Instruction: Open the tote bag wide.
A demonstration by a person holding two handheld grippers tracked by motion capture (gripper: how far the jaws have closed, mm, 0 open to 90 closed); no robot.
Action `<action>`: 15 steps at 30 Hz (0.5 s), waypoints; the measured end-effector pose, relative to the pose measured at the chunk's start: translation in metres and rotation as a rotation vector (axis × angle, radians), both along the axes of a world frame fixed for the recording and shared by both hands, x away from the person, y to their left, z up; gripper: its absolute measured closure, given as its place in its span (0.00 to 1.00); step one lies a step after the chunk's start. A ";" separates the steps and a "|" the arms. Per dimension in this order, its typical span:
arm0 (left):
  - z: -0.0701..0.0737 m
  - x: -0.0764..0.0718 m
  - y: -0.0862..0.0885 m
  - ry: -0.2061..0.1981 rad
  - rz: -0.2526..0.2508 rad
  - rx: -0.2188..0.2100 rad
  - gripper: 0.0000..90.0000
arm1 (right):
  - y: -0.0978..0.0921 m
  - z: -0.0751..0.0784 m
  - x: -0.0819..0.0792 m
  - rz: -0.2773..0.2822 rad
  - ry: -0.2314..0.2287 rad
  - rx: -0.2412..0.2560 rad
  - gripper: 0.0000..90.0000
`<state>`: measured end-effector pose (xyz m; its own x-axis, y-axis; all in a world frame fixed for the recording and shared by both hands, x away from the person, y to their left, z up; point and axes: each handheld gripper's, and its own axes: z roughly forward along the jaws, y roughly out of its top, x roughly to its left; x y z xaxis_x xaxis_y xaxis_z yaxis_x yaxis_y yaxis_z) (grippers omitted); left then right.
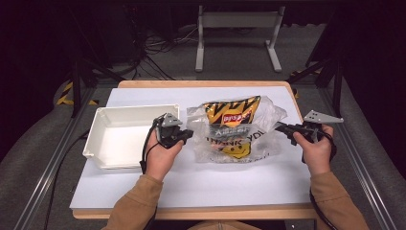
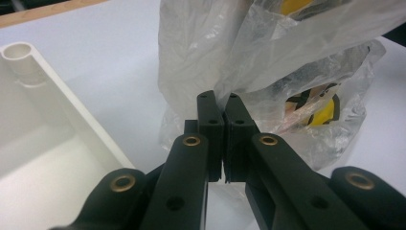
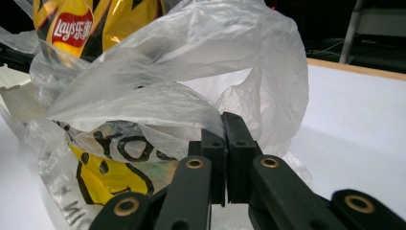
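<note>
Pinching plastic bag edges, white bin beside

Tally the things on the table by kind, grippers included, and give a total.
Plastic bag: 1
Chip bag, inside the plastic bag: 1
White bin: 1
Hand-held grippers, left and right, each shut on the plastic bag: 2
Total: 5
</note>
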<state>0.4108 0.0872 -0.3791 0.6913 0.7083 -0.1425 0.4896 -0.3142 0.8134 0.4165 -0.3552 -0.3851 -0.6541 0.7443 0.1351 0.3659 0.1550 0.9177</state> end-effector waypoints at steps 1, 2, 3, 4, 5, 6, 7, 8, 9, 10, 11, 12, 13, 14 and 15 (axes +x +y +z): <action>0.000 0.000 0.000 0.001 -0.003 0.007 0.98 | 0.000 -0.001 0.000 0.003 0.002 -0.002 0.99; -0.001 0.000 0.000 0.000 -0.005 0.005 0.98 | 0.001 -0.003 0.000 0.002 0.011 -0.003 0.98; -0.001 0.000 0.000 0.000 -0.006 0.005 0.98 | 0.001 -0.004 0.000 0.002 0.013 -0.005 0.99; -0.001 0.000 0.000 0.001 -0.006 0.002 0.97 | 0.001 -0.006 0.001 0.003 0.020 -0.008 0.98; -0.001 0.000 0.000 0.000 -0.003 -0.003 0.97 | 0.001 -0.007 0.001 0.004 0.025 -0.009 0.98; 0.000 0.000 0.000 -0.002 -0.004 -0.002 0.97 | 0.001 -0.008 0.000 0.005 0.027 -0.006 0.98; 0.000 -0.001 0.001 -0.003 -0.001 -0.009 0.97 | 0.000 -0.008 0.000 0.007 0.023 -0.008 0.97; 0.001 -0.001 0.001 -0.004 -0.002 -0.011 0.96 | 0.000 -0.007 -0.001 0.011 0.023 -0.004 0.95; 0.002 -0.002 0.001 -0.007 -0.001 -0.019 0.94 | -0.001 -0.005 -0.003 0.014 0.019 -0.001 0.93; 0.002 -0.002 0.001 -0.013 -0.002 -0.020 0.91 | -0.002 -0.002 -0.005 0.014 0.013 0.001 0.91; 0.003 -0.003 0.001 -0.013 -0.005 -0.028 0.90 | -0.003 0.001 -0.007 0.017 0.012 0.005 0.88; 0.004 -0.003 0.001 -0.013 -0.009 -0.031 0.88 | -0.004 0.004 -0.009 0.022 0.014 0.007 0.86; 0.005 -0.004 0.001 -0.014 -0.012 -0.041 0.85 | -0.005 0.007 -0.012 0.023 0.005 0.007 0.84; 0.007 -0.005 0.001 -0.017 -0.018 -0.047 0.81 | -0.007 0.010 -0.015 0.024 -0.003 0.006 0.80; 0.008 -0.006 0.001 -0.021 -0.017 -0.051 0.77 | -0.008 0.014 -0.018 0.027 -0.007 0.008 0.72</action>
